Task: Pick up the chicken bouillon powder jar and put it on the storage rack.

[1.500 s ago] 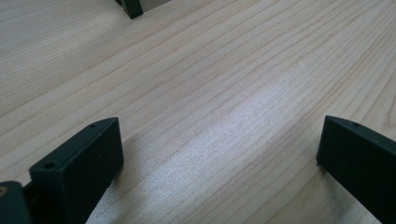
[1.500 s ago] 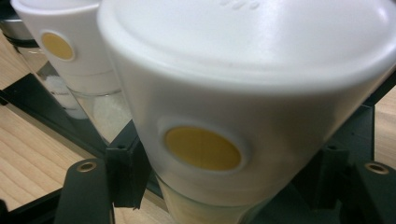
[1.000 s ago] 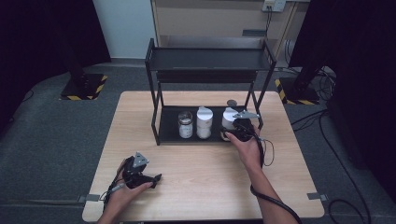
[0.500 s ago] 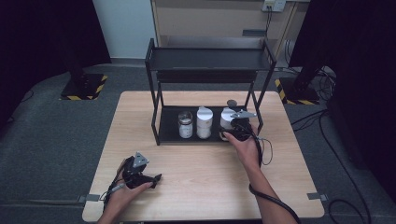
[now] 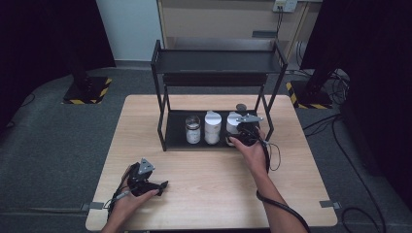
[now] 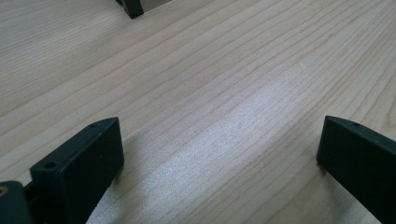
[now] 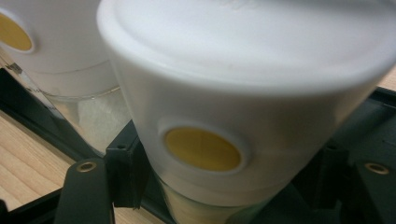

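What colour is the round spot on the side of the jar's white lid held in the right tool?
Yellow, on the white lid; the right gripper view shows it best.

Bare worktop (image 5: 209, 189) is lying open between the two hands and along the front edge, while the black rack (image 5: 216, 63) is blocking the rear, its upper shelf overhanging three jars (image 5: 212, 127) that are crowding the lower shelf, side posts narrowing entry.

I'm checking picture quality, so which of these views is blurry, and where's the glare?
Right gripper view: the white-lidded jar is soft and out of focus. Left gripper view: sharp wood grain, a pale sheen on the table. High view: evenly lit table, dark surroundings.
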The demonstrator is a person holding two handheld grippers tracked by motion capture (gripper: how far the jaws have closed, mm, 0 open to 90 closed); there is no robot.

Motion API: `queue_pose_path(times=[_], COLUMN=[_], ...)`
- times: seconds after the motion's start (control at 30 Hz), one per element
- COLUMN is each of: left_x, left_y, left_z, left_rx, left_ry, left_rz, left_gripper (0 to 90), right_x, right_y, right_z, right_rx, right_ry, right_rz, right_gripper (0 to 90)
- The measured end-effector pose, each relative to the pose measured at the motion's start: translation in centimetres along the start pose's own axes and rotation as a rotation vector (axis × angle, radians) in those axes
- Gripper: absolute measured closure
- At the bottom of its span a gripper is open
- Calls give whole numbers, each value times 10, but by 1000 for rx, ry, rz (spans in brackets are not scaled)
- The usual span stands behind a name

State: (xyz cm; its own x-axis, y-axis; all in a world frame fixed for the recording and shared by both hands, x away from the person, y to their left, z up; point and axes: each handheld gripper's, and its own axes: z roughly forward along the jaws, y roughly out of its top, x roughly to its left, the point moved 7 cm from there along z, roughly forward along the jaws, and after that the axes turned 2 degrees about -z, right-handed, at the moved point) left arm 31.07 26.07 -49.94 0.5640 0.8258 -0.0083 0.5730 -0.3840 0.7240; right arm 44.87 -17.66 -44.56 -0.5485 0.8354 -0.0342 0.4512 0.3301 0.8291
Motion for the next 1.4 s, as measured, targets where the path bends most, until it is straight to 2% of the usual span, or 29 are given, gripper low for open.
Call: queue_pose_path(times=[1.4], left_x=[0], left_y=[0], left_z=[0], left_rx=[-1], left_ry=[2], left_rz=[-1], left_gripper=[0], right_x=[-7], right_y=[-3], right_z=[2], right_rx=[-6], right_ry=[31], right_rz=[-16], right_gripper=[312])
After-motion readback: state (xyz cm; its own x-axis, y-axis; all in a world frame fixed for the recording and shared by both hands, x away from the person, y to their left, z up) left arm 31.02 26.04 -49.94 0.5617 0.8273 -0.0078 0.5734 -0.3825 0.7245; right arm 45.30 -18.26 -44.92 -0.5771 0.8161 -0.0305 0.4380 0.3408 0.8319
